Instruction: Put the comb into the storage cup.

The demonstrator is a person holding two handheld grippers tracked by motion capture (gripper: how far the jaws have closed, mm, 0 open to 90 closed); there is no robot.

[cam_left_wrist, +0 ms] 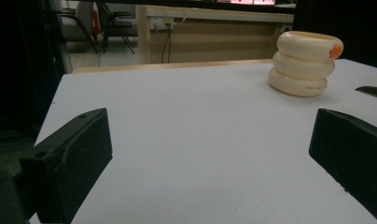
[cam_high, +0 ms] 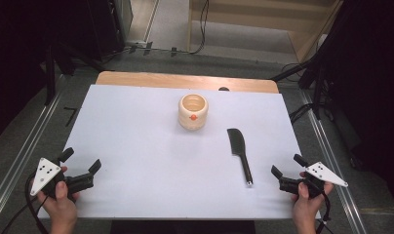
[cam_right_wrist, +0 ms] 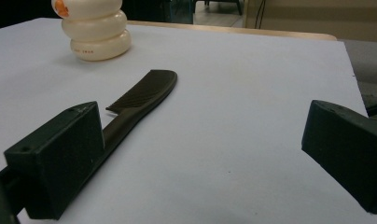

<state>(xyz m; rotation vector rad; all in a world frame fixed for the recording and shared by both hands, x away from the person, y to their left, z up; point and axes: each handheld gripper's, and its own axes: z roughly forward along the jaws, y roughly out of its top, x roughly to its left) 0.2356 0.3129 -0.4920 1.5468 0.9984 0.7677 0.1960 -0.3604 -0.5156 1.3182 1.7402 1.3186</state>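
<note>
A cream ridged pot [cam_high: 193, 112] with an orange spot on its rim stands upright near the middle of the white table top [cam_high: 136, 141]. A black knife [cam_high: 239, 150] lies flat to its right, blade away from me. My left gripper [cam_high: 81, 160] rests at the front left corner, open and holding nothing. My right gripper [cam_high: 287, 165] sits at the front right, open too, just right of the knife's handle end. From the left gripper view the pot [cam_left_wrist: 303, 63] is far ahead on the right. In the right gripper view the knife [cam_right_wrist: 140, 100] runs past the left jaw, with the pot [cam_right_wrist: 95, 32] beyond.
A wooden strip [cam_high: 185, 80] borders the table's far edge. Metal rails [cam_high: 24, 156] run along both sides on the floor, with cables [cam_high: 302, 112] and dark stands behind. A wide stretch of bare table top [cam_left_wrist: 191, 116] lies between the grippers and the pot.
</note>
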